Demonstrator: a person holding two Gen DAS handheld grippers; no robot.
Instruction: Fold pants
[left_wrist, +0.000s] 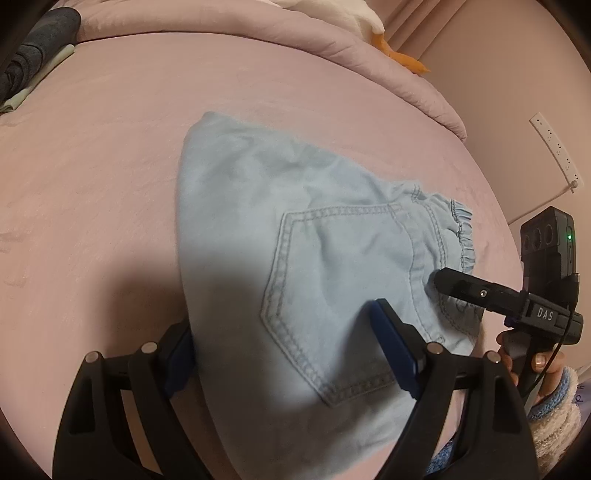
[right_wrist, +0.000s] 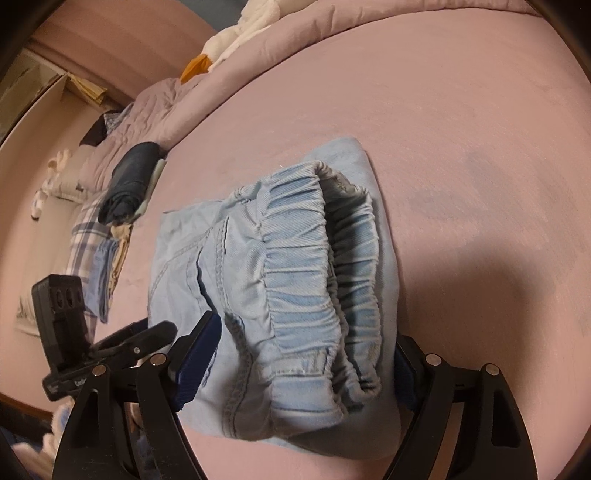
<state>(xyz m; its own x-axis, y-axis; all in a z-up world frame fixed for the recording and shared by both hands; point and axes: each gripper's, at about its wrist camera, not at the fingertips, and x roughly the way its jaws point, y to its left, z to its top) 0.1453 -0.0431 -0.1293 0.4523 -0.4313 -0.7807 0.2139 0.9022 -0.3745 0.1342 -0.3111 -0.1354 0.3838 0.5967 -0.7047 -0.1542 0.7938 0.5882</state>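
Light blue denim pants (left_wrist: 295, 266) lie folded into a compact bundle on the pink bed sheet (left_wrist: 110, 184), back pocket up. My left gripper (left_wrist: 280, 343) is open, its jaws straddling the near edge of the bundle with fabric between them. My right gripper (right_wrist: 306, 354) is open around the elastic waistband end of the pants (right_wrist: 295, 266), one blue pad on each side. The right gripper also shows in the left wrist view (left_wrist: 465, 288) at the waistband; the left gripper shows in the right wrist view (right_wrist: 140, 339).
A pink duvet (left_wrist: 258, 26) is bunched along the bed's far side with a white and orange plush toy (left_wrist: 369, 22) on it. Folded dark clothes (left_wrist: 33, 48) and a stack of other garments (right_wrist: 103, 251) lie at the bed's edge. A wall power strip (left_wrist: 557, 151) hangs at the right.
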